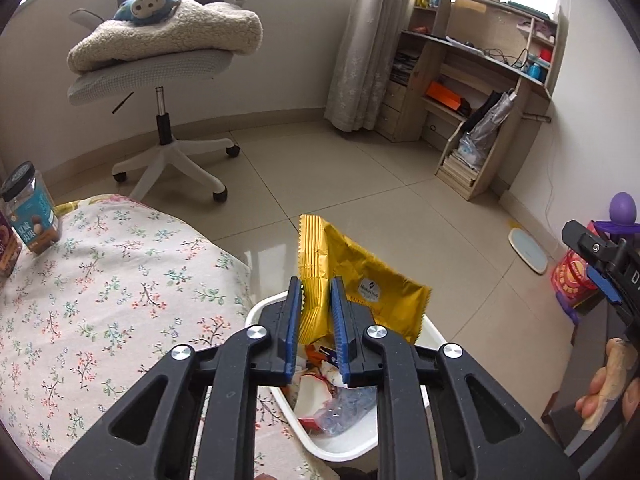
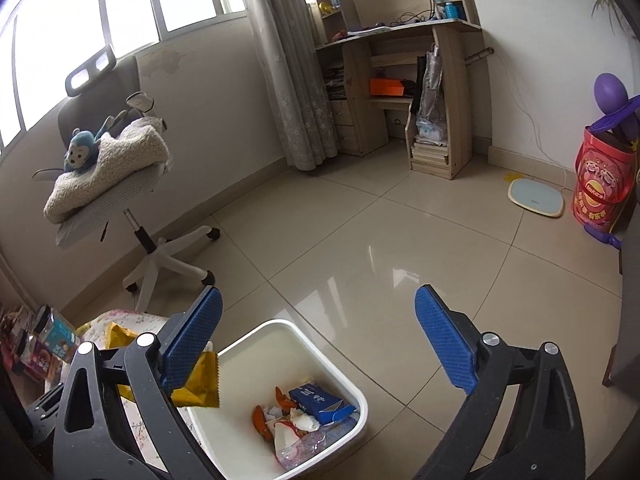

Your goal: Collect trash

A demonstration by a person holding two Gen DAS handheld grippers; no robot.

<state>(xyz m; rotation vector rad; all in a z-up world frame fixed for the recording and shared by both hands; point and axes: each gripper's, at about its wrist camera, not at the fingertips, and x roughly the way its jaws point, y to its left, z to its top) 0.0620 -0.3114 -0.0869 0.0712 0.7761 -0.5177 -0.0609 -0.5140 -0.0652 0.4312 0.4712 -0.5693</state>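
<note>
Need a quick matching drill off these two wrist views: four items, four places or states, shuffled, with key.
Items:
1. gold wrapper
2. blue box
3. plush monkey
4. right tool

Places or states:
A. lying in the white bin
B. jaws wide apart, nothing between them
C. between the left tool's pads, over the bin
D. on the folded blanket on the office chair

Pairs: 1-C, 2-A, 3-D, 4-B

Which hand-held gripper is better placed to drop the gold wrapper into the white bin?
Left. The left hand-held gripper has the gold wrapper between its pads, above the white bin. The right hand-held gripper is open and empty.
</note>
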